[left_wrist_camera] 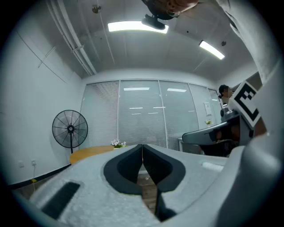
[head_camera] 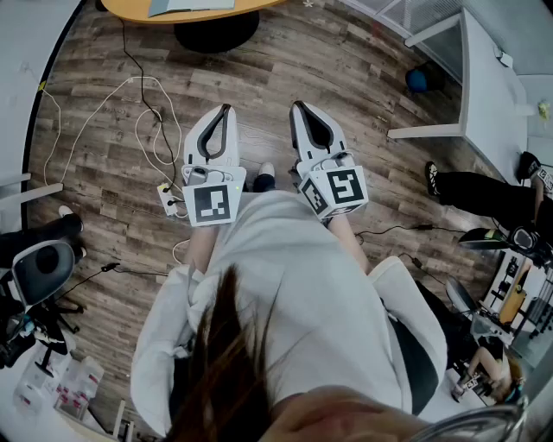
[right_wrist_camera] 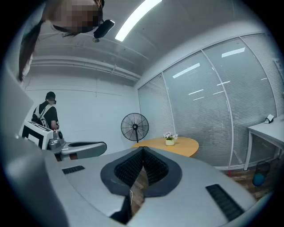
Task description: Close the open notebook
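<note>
Notebook [head_camera: 190, 6] on round wooden table [head_camera: 130, 12], wood-plank floor [head_camera: 346, 69], standing fan [left_wrist_camera: 70, 129], left gripper [head_camera: 226, 109] and right gripper [head_camera: 298, 106] both closed, empty

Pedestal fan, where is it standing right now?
In the left gripper view the pedestal fan stands at the left, by the white wall, just left of the round wooden table.

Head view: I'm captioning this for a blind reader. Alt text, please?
Seen from above, a person in a white top holds the left hand-held gripper and right hand-held gripper, both shut and empty, side by side above a wood floor. A round table shows ahead, and cables lie at left.
</note>
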The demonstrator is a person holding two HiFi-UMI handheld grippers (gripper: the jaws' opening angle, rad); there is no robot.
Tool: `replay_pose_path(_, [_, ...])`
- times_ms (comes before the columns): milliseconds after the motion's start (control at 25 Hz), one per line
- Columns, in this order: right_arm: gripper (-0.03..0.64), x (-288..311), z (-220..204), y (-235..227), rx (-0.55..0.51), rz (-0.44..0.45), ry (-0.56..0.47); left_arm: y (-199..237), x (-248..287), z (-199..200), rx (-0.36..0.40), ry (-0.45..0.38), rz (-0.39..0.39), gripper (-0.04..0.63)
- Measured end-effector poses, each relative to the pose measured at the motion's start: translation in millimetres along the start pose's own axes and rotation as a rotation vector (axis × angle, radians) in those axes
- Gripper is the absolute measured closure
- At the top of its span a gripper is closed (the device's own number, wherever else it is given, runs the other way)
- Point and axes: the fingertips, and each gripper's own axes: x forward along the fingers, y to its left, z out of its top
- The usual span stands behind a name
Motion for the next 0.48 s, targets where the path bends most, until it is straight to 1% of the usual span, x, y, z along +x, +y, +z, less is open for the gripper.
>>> replay_pose_path(480, [0.615, -10.3, 0.5, -25.0, 0.002, -0.009, 0.003, -15.6, 9.9, 1.9, -0.002, -0.002, 0.021, 0.577])
